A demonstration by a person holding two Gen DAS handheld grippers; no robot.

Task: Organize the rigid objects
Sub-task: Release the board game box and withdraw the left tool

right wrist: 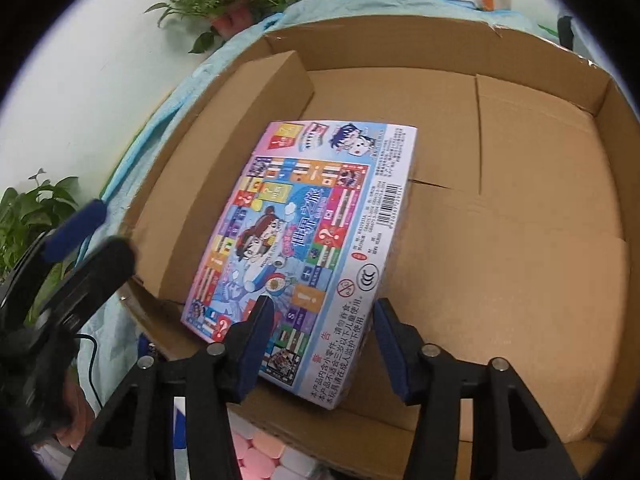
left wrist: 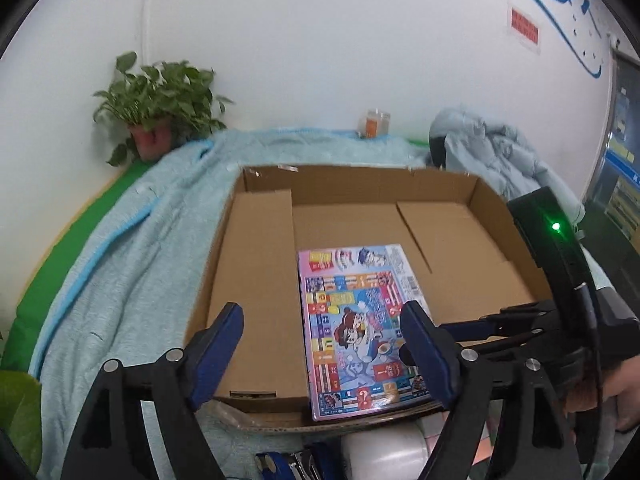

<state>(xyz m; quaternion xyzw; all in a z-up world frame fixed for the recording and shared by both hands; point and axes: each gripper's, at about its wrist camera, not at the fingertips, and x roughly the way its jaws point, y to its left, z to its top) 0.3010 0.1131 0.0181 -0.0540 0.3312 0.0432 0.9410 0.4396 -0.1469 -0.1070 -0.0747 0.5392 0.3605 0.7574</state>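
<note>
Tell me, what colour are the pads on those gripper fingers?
Dark blue pads on black arms, clearest in the right wrist view.

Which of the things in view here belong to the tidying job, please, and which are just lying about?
Belongs to the job:
- colourful flat board-game box
- large open brown cardboard carton
- plain brown cardboard box inside it, at the left

Just lying about:
- leafy green potted plant
- light blue fleece blanket
- small orange-labelled jar
- crumpled pale blue jacket
</note>
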